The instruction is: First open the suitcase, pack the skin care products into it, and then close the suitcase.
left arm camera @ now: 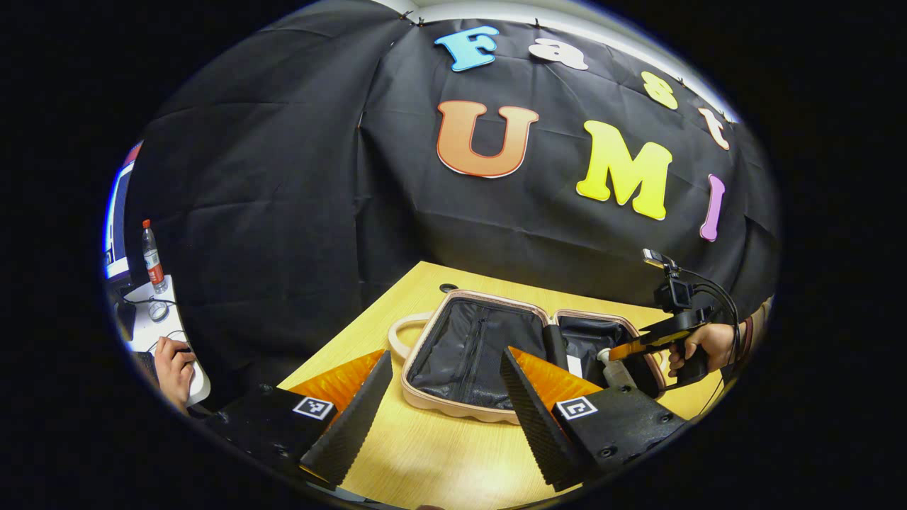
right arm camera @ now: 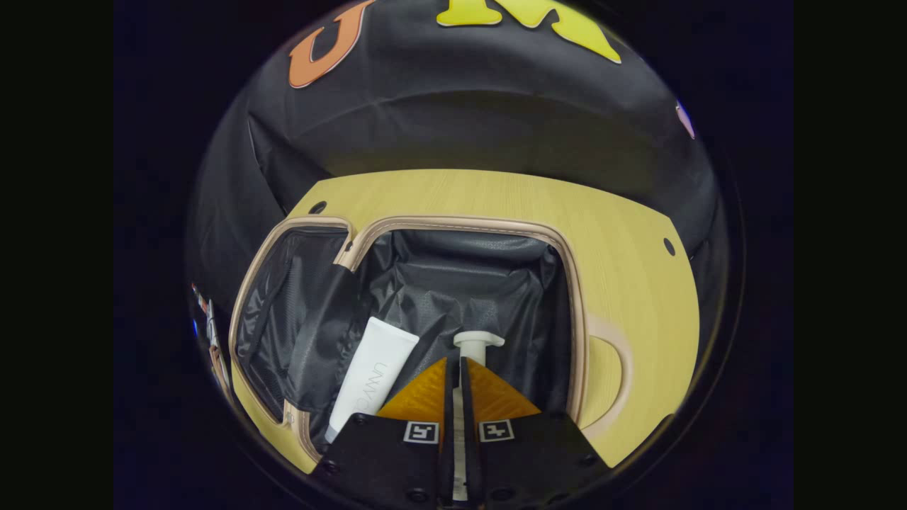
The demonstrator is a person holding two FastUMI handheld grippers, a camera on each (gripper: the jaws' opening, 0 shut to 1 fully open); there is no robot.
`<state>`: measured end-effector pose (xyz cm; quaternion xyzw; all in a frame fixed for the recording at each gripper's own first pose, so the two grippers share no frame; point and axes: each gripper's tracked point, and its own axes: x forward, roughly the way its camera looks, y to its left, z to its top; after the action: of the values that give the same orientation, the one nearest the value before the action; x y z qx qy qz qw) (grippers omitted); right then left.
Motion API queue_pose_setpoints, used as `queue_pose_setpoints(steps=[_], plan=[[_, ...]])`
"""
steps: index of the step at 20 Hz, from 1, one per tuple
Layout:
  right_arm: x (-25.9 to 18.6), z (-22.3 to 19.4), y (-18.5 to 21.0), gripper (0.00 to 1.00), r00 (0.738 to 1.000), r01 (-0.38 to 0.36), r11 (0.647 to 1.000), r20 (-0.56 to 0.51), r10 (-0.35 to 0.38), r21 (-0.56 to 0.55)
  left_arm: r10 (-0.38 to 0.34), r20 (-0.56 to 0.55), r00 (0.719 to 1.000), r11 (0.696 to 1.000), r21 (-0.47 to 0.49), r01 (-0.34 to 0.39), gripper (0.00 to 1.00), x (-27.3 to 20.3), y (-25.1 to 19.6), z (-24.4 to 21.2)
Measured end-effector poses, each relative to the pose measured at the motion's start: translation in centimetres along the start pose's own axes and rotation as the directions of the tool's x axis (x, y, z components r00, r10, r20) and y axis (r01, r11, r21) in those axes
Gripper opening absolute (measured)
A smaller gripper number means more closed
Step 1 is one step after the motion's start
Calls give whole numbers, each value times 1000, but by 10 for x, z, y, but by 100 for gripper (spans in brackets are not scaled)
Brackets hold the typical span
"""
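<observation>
Right gripper view, lower middle of the frame: the right gripper [right arm camera: 457, 368] has its two fingers pinched on a white pump bottle [right arm camera: 476, 341], whose pump head sticks up just past the fingertips, inside the open suitcase [right arm camera: 460, 225]. A white tube [right arm camera: 372, 379] lies tilted in the same black-lined compartment, just left of the bottle. The suitcase's other half, also lined in black, folds away toward the left edge of the frame. The suitcase rests on a wooden table [right arm camera: 623, 234], with its handle showing at the lower right of the case.

Left gripper view puts the open suitcase [left arm camera: 425, 397] in the lower middle, both halves lying flat on the table [left arm camera: 425, 453]. The right gripper [left arm camera: 623, 350], held by a hand [left arm camera: 698, 347], reaches into the right half from the right edge, the bottle [left arm camera: 615, 368] at its tip. The left gripper [left arm camera: 446, 382] sits at the bottom of the frame above the table, fingers spread wide with nothing between them. At the far left, a plastic water bottle [left arm camera: 151, 258] stands on a white desk [left arm camera: 152, 329], and another hand [left arm camera: 173, 368] rests there.
</observation>
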<state>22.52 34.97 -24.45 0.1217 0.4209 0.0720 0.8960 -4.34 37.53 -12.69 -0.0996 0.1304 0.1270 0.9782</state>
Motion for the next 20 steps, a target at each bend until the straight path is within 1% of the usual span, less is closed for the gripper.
queue_pose_setpoints(steps=[1, 2, 4, 5, 6, 7, 8, 9, 10, 12, 13, 14, 15, 16, 17, 18, 19, 20], plan=[[-8, 3, 2, 0, 1000, -16, 1000, 15, 16, 12, -3, 1, 1000, 1000, -11, 3, 98, 5, 3, 1], [-19, 7, 5, 0, 999, -41, 999, 32, 41, 17, -15, -6, 1000, 999, -30, 15, 98, 14, 9, 1], [-44, 9, 7, 24, 994, -88, 996, 69, 88, 3, -23, -23, 999, 996, -84, 21, 98, 35, 21, 1], [-60, 12, 8, 41, 989, -113, 994, 94, 114, -12, -31, -29, 999, 992, -119, 27, 98, 45, 26, 2], [-76, 14, 7, 45, 983, -134, 991, 124, 137, -28, -35, -27, 999, 986, -162, 30, 98, 57, 32, 6], [-95, 16, 4, 55, 975, -152, 987, 157, 158, -45, -38, -23, 999, 976, -216, 32, 98, 68, 40, 7], [-114, 17, 2, 63, 966, -170, 983, 188, 179, -64, -54, -27, 998, 957, -287, 44, 98, 80, 45, 4], [-131, 16, -6, 71, 960, -161, 984, 219, 175, -83, -73, -25, 997, 925, -376, 58, 98, 94, 50, 5], [-147, 16, -15, 75, 954, -147, 984, 250, 168, -100, -89, -29, 996, 887, -458, 66, 98, 109, 53, 0], [-175, 6, -28, 76, 947, -131, 984, 280, 160, -120, -101, -48, 994, 815, -576, 55, 98, 131, 70, -9], [-187, 2, -36, 80, 945, -122, 985, 289, 152, -120, -100, -66, 993, 785, -618, 38, 98, 139, 79, -20], [-200, -2, -43, 81, 943, -121, 986, 296, 150, -113, -86, -86, 993, 757, -654, 9, 99, 149, 89, -31], [-212, -6, -51, 81, 942, -117, 988, 305, 141, -96, -93, -104, 990, 719, -695, -5, 98, 160, 95, -41], [-223, -10, -59, 77, 941, -115, 990, 311, 133, -76, -117, -115, 986, 668, -744, -8, 98, 170, 97, -49], [-233, -15, -69, 77, 941, -111, 992, 315, 123, -55, -132, -128, 983, 625, -780, -17, 97, 177, 99, -55], [-242, -20, -79, 80, 943, -98, 995, 316, 104, -35, -143, -135, 980, 589, -808, -26, 97, 185, 99, -59], [-248, -26, -88, 77, 945, -89, 996, 315, 91, -19, -163, -145, 976, 569, -822, -27, 96, 188, 96, -65], [-253, -33, -97, 77, 947, -74, 997, 312, 73, -8, -172, -160, 972, 562, -826, -37, 96, 192, 95, -73]])
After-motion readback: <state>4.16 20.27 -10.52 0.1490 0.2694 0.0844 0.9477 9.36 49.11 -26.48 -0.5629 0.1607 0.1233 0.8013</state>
